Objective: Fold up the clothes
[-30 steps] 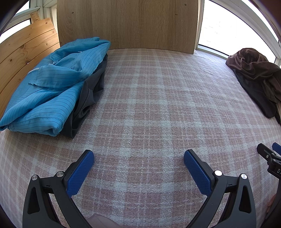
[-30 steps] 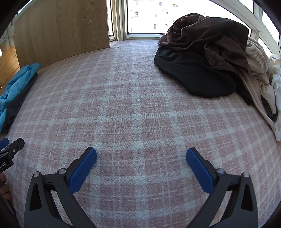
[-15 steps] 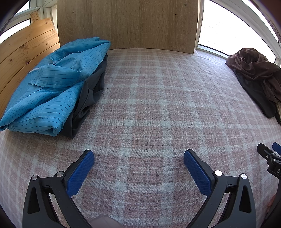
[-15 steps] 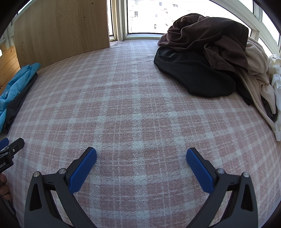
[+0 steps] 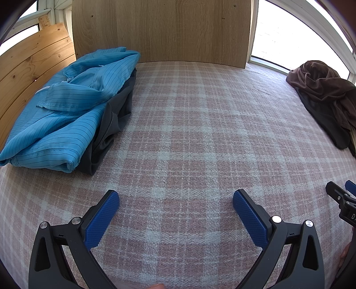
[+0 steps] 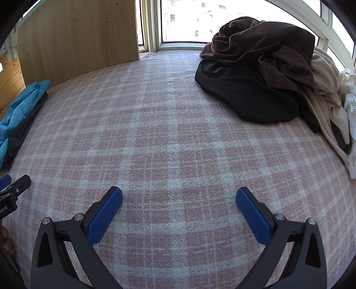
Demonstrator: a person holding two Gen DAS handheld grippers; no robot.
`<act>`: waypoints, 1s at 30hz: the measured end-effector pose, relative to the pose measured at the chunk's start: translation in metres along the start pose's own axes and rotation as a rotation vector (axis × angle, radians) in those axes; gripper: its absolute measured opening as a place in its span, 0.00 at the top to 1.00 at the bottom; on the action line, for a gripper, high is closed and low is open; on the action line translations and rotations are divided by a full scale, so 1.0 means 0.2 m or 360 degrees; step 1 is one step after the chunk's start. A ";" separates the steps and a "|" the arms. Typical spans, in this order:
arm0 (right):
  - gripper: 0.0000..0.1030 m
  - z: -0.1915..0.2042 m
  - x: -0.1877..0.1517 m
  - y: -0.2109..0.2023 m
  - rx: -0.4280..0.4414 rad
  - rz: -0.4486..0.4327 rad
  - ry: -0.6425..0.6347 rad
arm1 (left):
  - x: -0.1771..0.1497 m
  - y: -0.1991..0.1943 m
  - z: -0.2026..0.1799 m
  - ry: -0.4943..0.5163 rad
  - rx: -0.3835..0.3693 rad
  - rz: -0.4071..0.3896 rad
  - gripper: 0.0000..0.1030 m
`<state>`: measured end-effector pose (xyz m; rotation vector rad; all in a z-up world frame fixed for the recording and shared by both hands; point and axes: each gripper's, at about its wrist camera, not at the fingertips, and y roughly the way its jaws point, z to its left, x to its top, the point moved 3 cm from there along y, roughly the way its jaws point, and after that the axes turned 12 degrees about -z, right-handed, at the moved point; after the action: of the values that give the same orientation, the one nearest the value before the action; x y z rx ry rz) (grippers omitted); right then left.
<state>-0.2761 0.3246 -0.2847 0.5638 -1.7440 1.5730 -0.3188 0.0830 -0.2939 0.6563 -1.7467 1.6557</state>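
A folded blue striped garment [image 5: 66, 111] lies on top of a folded dark grey one [image 5: 115, 120] at the left of the pink plaid surface [image 5: 189, 137]. A heap of unfolded clothes lies at the right: a brown garment [image 6: 267, 46], a black one [image 6: 242, 93], a beige one [image 6: 324, 89] and a white one [image 6: 349, 115]. My left gripper [image 5: 175, 200] is open and empty, low over the plaid. My right gripper [image 6: 179, 197] is open and empty, also low over the plaid, well short of the heap.
A wooden panel [image 5: 162, 31] stands at the back and wooden slats [image 5: 29, 66] at the left. Windows [image 6: 182, 20] run behind the heap. The right gripper's tip [image 5: 340, 197] shows at the left view's right edge.
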 end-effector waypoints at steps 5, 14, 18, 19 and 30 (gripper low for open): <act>0.00 0.00 0.00 0.00 -0.0019 0.0001 0.0010 | 0.00 0.00 0.00 0.0001 0.0001 0.0001 0.00; 0.00 0.00 0.00 0.00 -0.0020 0.0000 0.0012 | 0.00 0.01 0.00 -0.0002 0.0004 0.0003 0.00; 0.00 0.00 0.00 0.00 -0.0019 0.0001 0.0012 | 0.01 0.01 0.00 -0.0014 0.0018 0.0003 0.00; 0.00 0.00 0.00 0.00 -0.0019 0.0001 0.0012 | 0.01 0.01 0.00 -0.0015 0.0017 0.0003 0.00; 0.00 0.00 0.00 0.00 -0.0019 0.0001 0.0012 | 0.01 0.01 0.01 -0.0015 0.0016 0.0007 0.00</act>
<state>-0.2761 0.3243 -0.2847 0.5507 -1.7470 1.5625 -0.3218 0.0820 -0.2936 0.6666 -1.7489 1.6677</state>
